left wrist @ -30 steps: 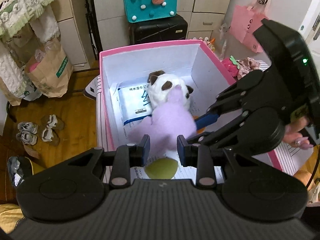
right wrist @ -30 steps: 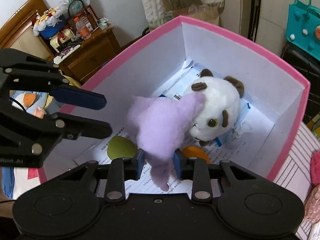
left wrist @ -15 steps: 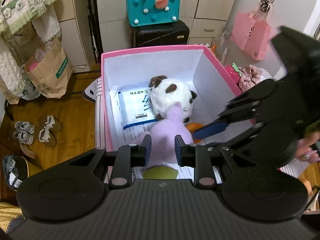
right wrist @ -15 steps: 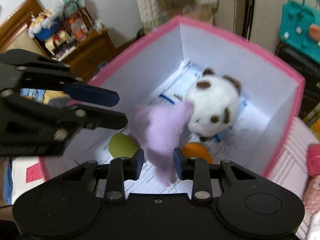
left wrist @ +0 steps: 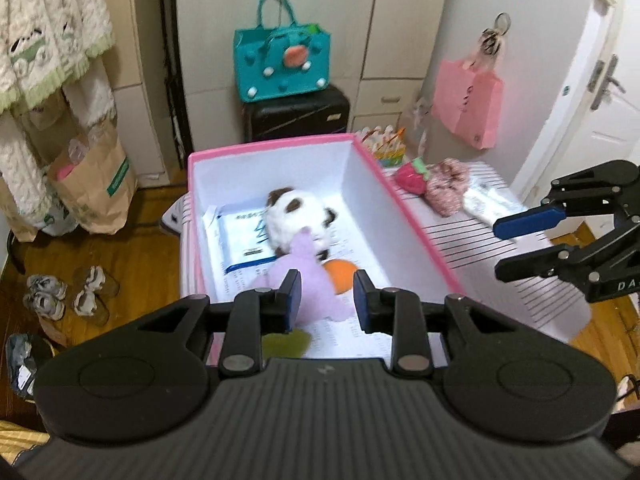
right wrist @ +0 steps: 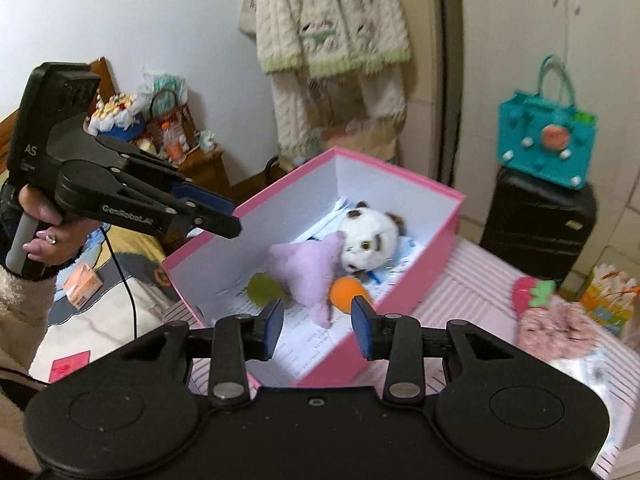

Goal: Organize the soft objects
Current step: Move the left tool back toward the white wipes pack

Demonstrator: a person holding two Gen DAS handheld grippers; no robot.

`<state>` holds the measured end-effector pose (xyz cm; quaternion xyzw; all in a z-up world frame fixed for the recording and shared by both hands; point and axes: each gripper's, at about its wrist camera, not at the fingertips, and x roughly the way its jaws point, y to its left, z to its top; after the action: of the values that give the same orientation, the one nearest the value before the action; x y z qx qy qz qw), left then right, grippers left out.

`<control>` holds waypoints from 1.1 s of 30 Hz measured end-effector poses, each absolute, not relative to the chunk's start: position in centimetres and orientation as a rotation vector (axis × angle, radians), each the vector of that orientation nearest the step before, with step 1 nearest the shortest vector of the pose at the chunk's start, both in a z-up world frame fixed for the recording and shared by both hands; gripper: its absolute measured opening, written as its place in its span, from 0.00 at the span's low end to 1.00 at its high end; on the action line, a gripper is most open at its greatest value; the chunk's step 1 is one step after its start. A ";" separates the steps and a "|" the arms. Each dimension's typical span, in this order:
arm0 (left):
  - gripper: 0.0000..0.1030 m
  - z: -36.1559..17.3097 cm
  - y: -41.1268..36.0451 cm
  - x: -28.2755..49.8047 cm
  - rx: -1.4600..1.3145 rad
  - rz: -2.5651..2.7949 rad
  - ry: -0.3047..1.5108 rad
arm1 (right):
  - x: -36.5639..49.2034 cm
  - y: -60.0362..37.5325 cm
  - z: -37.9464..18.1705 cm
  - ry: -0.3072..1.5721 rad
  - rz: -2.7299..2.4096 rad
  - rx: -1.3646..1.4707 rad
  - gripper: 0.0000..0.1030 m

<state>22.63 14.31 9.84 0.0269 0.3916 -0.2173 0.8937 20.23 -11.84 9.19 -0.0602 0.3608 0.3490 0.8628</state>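
Observation:
A pink box [left wrist: 404,216] [right wrist: 432,240] with white walls holds a purple plush [left wrist: 308,276] [right wrist: 312,268], a white and brown plush animal [left wrist: 296,216] [right wrist: 368,232], an orange soft ball [left wrist: 340,274] [right wrist: 347,293] and a green soft piece [left wrist: 286,342] [right wrist: 264,289]. The purple plush lies loose against the animal. My left gripper [left wrist: 323,300] [right wrist: 208,216] is open and empty above the box's near end. My right gripper [right wrist: 318,326] [left wrist: 508,248] is open and empty, raised to the right of the box.
A red strawberry plush [left wrist: 410,176] [right wrist: 534,298], a pink fuzzy item [left wrist: 446,192] [right wrist: 556,330] and a white packet [left wrist: 486,206] lie on the striped surface [left wrist: 480,248] right of the box. A teal bag [left wrist: 282,64] sits on a black suitcase [left wrist: 296,114] behind. Shoes [left wrist: 64,296] lie on the floor.
My right gripper opened, released the purple plush into the box, and pulled back up and to the right. My left gripper drew back and higher. The plush now rests on the box floor.

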 end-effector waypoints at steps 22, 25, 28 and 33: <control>0.47 11.3 -1.1 17.7 0.027 -0.624 0.629 | 14.3 -24.4 8.5 0.684 0.518 -0.124 0.51; 0.47 10.6 -3.5 18.0 0.016 -0.655 0.645 | 14.6 -25.9 7.9 0.686 0.489 -0.114 0.53; 0.47 9.5 -5.8 18.7 0.010 -0.683 0.680 | 15.0 -27.3 7.1 0.685 0.466 -0.110 0.56; 0.47 7.4 -9.1 20.6 -0.030 -0.686 0.739 | 16.3 -29.7 5.1 0.687 0.419 -0.098 0.64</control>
<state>20.58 -9.15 7.39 -0.0146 0.3539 -0.3286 0.8756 16.31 -29.68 5.10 -0.0477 0.3341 0.2039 0.9190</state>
